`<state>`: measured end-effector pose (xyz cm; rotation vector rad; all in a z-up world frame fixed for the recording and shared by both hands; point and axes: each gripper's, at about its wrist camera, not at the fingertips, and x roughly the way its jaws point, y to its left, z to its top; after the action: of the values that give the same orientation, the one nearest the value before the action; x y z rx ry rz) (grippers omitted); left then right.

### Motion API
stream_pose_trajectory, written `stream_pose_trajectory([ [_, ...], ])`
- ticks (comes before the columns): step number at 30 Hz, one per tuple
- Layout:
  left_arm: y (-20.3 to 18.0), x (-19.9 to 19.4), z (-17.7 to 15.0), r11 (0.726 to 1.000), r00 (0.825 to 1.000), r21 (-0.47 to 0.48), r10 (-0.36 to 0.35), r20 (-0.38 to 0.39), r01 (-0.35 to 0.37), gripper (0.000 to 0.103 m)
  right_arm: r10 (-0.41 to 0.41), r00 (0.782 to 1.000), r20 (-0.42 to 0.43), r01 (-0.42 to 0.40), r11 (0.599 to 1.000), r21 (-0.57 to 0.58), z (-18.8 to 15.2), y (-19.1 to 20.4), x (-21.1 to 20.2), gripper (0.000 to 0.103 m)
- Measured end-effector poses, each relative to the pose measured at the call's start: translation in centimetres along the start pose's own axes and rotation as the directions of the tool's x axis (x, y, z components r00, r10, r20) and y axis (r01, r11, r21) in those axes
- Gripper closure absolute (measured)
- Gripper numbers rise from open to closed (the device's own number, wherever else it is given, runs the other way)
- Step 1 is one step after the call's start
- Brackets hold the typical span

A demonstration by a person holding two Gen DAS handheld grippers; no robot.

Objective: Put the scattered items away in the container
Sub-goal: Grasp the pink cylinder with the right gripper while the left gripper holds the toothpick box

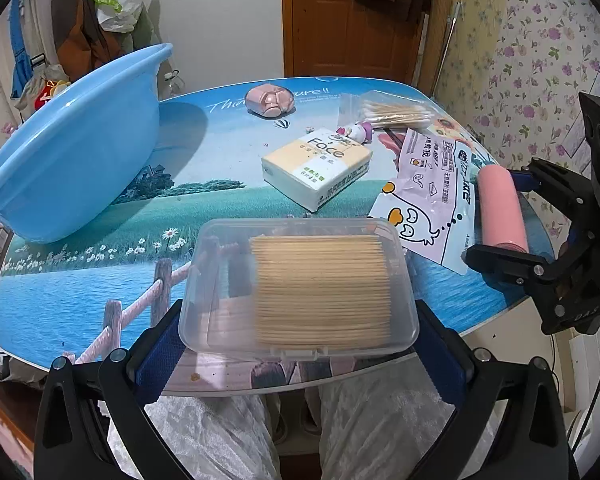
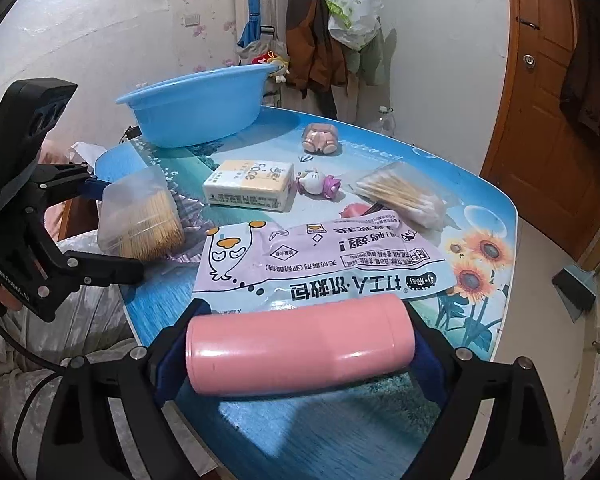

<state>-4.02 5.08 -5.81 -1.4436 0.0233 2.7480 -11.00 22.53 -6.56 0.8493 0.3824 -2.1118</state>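
My left gripper [image 1: 300, 340] is shut on a clear plastic box of toothpicks [image 1: 300, 284], held above the table's near edge; the box also shows in the right wrist view [image 2: 140, 216]. My right gripper [image 2: 300, 352] is shut on a pink cylinder bottle [image 2: 300, 344], held lengthwise across the jaws at the table's right side; the bottle also shows in the left wrist view [image 1: 502, 208]. The blue basin [image 1: 68, 148] stands at the table's far left, also seen in the right wrist view [image 2: 196, 108].
On the table lie a tissue pack [image 1: 316, 164], a purple-white snack bag [image 1: 428, 196], a bag of cotton swabs [image 1: 388, 112], a small toy figure [image 1: 356, 132] and a pink case [image 1: 268, 100]. A wooden door [image 1: 340, 16] and hanging coats stand behind.
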Motion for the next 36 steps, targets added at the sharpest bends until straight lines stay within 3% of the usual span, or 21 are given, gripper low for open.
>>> stream_pose_trajectory([
  [16,0.0,0.1,0.1,1.000,1.000,0.003,-0.004,0.001,0.004,0.000,0.015,0.997,0.071,-0.014,1.000,-0.010,-0.8,-0.1,-0.5,0.012],
  [20,0.1,0.1,0.0,1.000,1.000,0.003,-0.005,0.000,0.005,0.000,-0.094,0.990,0.102,0.094,0.996,0.004,-1.3,1.1,-1.2,0.013],
  [22,0.1,0.1,0.1,1.000,1.000,0.002,-0.005,0.001,0.005,0.000,-0.189,0.976,0.111,0.187,0.982,0.029,-1.4,1.6,-1.4,0.013],
  [28,0.0,0.1,0.0,1.000,1.000,-0.001,-0.003,0.001,0.003,0.000,-0.308,0.946,0.101,0.296,0.948,0.120,-2.2,3.3,-2.4,0.013],
  [36,0.2,0.1,0.0,1.000,1.000,-0.006,0.001,0.001,-0.001,0.000,-0.447,0.894,0.038,0.402,0.836,0.373,-3.4,3.6,-3.2,0.013],
])
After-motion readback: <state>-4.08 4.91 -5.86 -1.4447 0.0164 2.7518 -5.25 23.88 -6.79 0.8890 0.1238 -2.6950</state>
